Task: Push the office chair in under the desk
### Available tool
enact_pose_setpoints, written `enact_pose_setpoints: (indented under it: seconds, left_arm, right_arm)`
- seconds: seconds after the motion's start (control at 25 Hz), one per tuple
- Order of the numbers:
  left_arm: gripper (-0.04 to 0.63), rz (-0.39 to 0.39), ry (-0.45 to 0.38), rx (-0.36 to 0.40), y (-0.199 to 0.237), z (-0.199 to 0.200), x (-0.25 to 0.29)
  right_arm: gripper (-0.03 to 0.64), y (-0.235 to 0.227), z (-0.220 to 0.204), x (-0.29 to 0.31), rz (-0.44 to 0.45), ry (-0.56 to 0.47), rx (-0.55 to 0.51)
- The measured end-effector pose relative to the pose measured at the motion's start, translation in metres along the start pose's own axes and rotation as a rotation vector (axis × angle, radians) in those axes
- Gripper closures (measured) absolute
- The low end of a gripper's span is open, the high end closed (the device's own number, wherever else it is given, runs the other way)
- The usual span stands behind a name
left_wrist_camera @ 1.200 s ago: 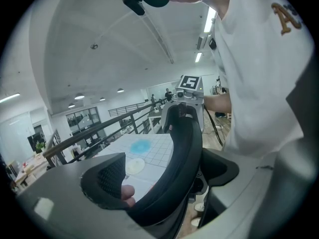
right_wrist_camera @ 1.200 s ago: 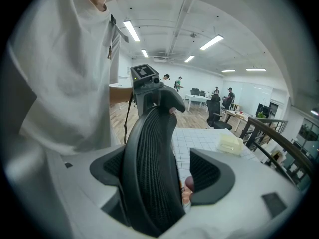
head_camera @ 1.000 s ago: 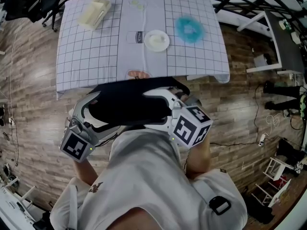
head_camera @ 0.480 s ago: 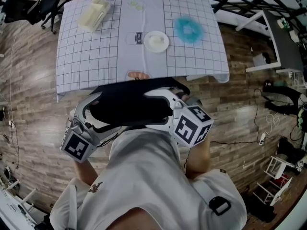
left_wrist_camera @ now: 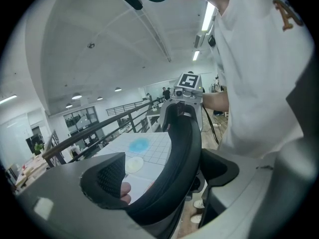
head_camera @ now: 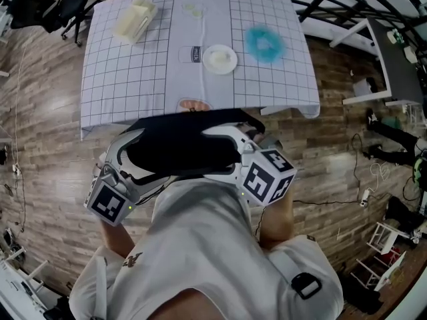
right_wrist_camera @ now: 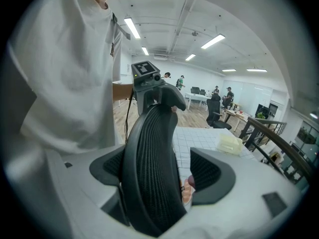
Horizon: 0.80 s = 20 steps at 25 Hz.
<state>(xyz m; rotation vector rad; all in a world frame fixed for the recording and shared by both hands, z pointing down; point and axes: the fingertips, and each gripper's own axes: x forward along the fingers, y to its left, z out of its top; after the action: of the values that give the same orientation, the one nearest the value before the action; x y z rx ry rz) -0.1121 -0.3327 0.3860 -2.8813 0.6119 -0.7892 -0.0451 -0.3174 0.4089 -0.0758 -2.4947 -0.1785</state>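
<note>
The black mesh back of the office chair (head_camera: 183,142) stands just before the near edge of the desk (head_camera: 133,79), which wears a white grid cloth. My left gripper (head_camera: 127,149) straddles the back's left end and my right gripper (head_camera: 223,135) its right end. In the left gripper view the chair back (left_wrist_camera: 179,163) lies between the jaws of the left gripper (left_wrist_camera: 164,176), with a gap at the left pad. In the right gripper view the mesh back (right_wrist_camera: 149,168) rests against the left jaw of the right gripper (right_wrist_camera: 159,171); the right pad stands apart. The seat is hidden below me.
On the desk lie a white plate (head_camera: 219,57), a blue fluffy thing (head_camera: 265,41) and a cream box (head_camera: 135,17). Another black office chair (head_camera: 63,5) stands at the far left. A white side table (head_camera: 383,65) and floor cables (head_camera: 373,172) are at the right.
</note>
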Motion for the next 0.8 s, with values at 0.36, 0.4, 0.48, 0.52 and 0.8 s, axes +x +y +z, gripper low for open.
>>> enact_pose_setpoints:
  seconds: [0.36, 0.4, 0.48, 0.52, 0.8]
  left_arm:
    - [0.142, 0.022, -0.141, -0.035, -0.005, 0.028, -0.02]
    - [0.143, 0.028, -0.178, -0.05, -0.003, 0.035, -0.025]
    - [0.16, 0.059, -0.249, -0.059, 0.002, 0.049, -0.032]
    - [0.209, 0.084, -0.282, -0.056, 0.007, 0.055, -0.035]
    - [0.447, 0.247, -0.421, -0.051, 0.037, 0.082, -0.039]
  right_arm:
    - [0.239, 0.009, 0.012, -0.014, -0.034, -0.028, -0.016]
    - [0.239, 0.008, 0.017, -0.02, -0.043, -0.057, -0.02]
    - [0.266, 0.006, 0.03, -0.031, -0.068, -0.13, -0.024]
    - [0.281, 0.004, 0.037, -0.037, -0.082, -0.174, -0.023]
    - [0.424, -0.021, 0.069, -0.065, -0.233, -0.38, -0.014]
